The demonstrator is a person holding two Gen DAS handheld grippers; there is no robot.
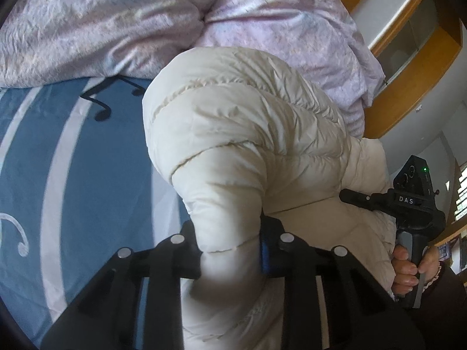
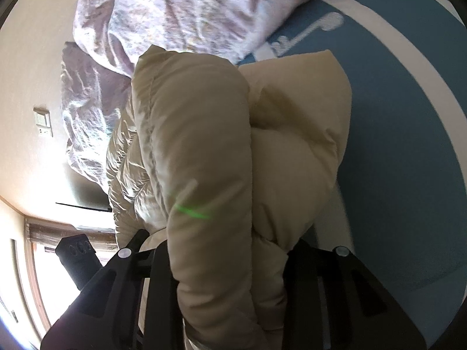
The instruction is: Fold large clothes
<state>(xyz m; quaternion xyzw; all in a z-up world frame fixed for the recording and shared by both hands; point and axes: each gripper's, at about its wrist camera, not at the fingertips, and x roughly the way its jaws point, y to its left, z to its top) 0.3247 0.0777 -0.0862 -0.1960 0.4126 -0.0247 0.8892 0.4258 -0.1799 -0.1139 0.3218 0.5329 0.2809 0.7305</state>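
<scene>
1. The cream puffer jacket (image 1: 239, 145) is hanging bunched above the blue bedsheet (image 1: 87, 175), its quilted bulk filling the middle of both wrist views and its far end reaching toward the lilac duvet (image 1: 102, 23).
2. The left gripper (image 1: 230, 250) is pinching a thick padded fold of the jacket; both pads are pressing into the fabric, the jaws standing narrowly apart with the cloth squeezed between them.
3. The left gripper is pointing steeply downward toward the bed, the jacket rising away from its fingers.
4. The right gripper (image 2: 227, 262) is likewise clamping a padded roll of the jacket (image 2: 204, 160); its fingertips are buried in the fabric, the jaws narrow and gripping.
5. In the left wrist view, the right gripper's body (image 1: 414, 201) is showing at the right edge, held upright, with the person's right hand (image 1: 408, 268) wrapping its handle, fingers curling round the trigger grip.
6. The bedsheet (image 2: 408, 145) is lying to the right of the jacket in the right wrist view, the duvet (image 2: 175, 14) heaped on the far side.
7. A wooden cabinet (image 1: 408, 67) is standing at the far right.
</scene>
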